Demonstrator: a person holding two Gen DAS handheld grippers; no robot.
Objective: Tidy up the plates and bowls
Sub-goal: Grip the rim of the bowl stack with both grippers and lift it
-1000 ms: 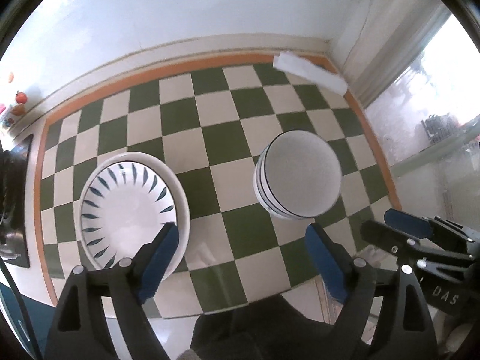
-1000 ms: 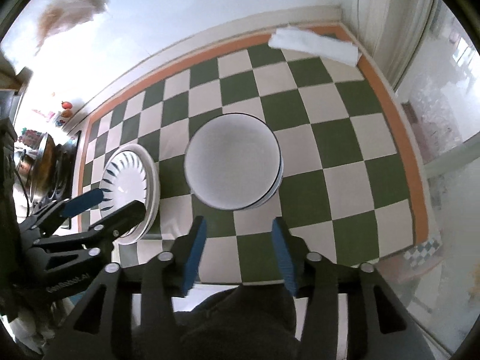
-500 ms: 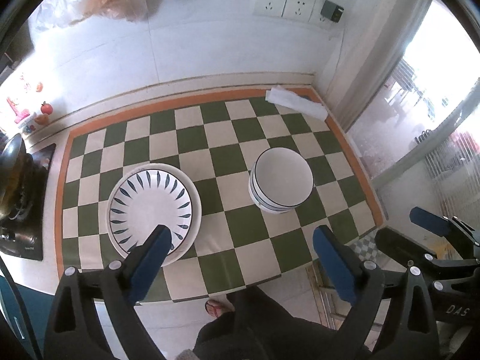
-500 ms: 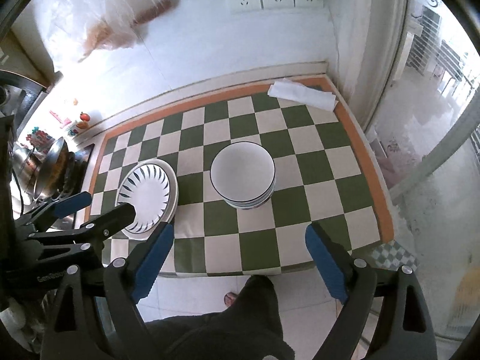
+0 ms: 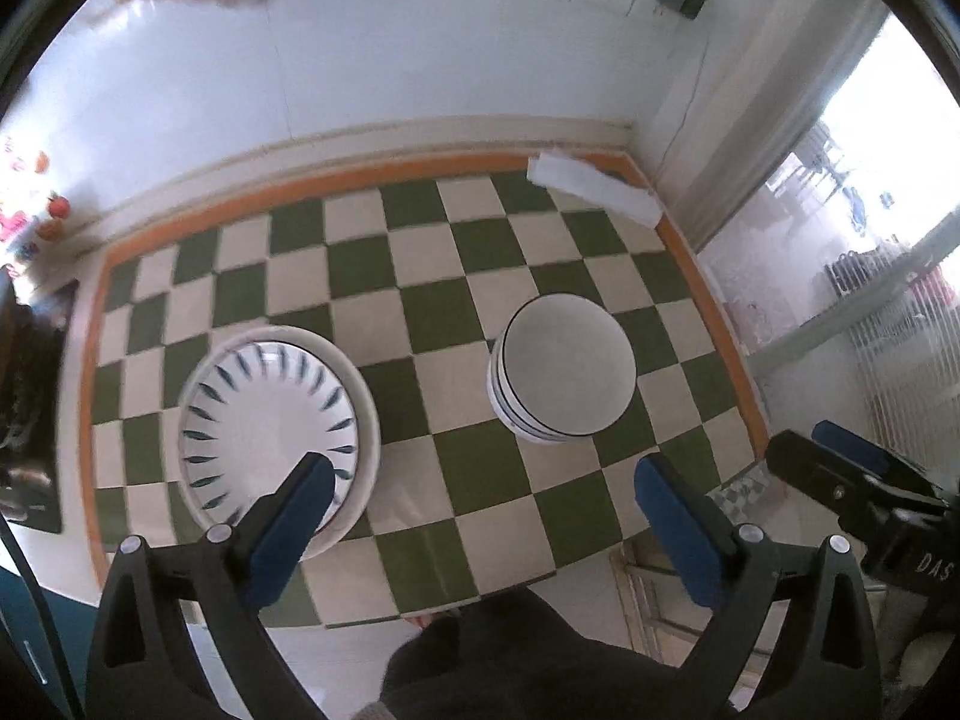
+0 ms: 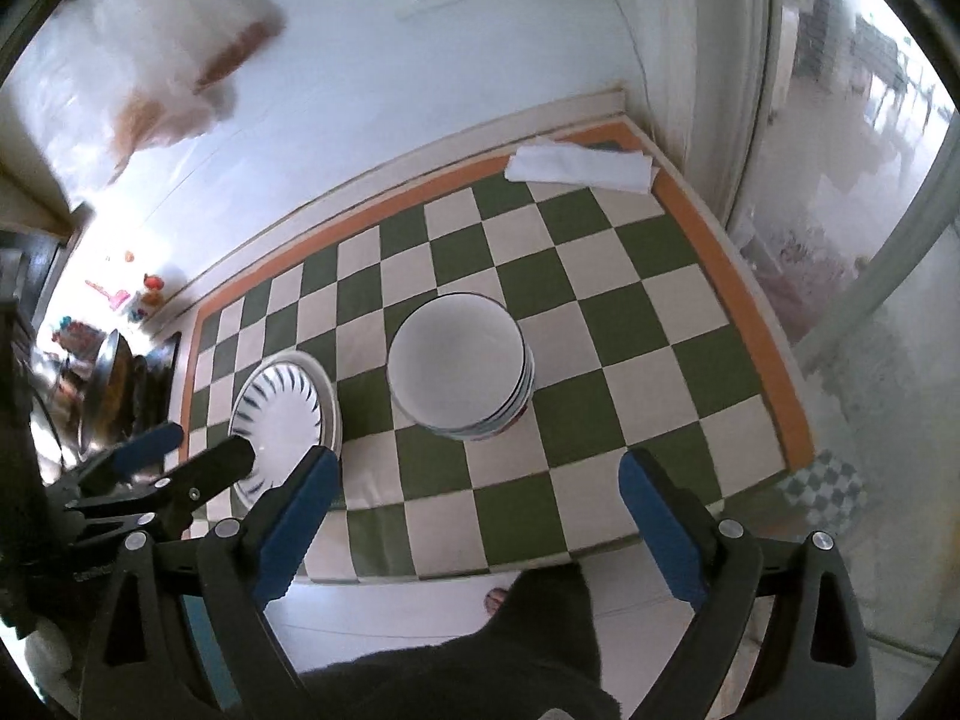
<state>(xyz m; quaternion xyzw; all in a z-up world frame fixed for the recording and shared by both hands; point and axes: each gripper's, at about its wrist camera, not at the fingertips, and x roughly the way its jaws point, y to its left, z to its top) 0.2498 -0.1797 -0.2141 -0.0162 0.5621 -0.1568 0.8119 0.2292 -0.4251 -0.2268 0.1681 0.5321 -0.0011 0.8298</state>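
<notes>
Both your grippers, left gripper [image 5: 474,525] and right gripper [image 6: 474,507], lifted off, jaws opening, empty; bowl stack [image 6: 459,363] and plates [image 5: 276,426] are fragile, slick: grip the rims.

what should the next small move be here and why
Probably just draw both hands back and stop. The bowls sit nested in one stack, the plates in another beside it, apart, on the checkered cloth. The left gripper and right gripper are opening, with nothing between their jaws.

My right tongs [image 6: 474,510] opening wider, nothing between them, up off the bowls [image 6: 459,360]; left tongs [image 5: 480,516] likewise.
</notes>
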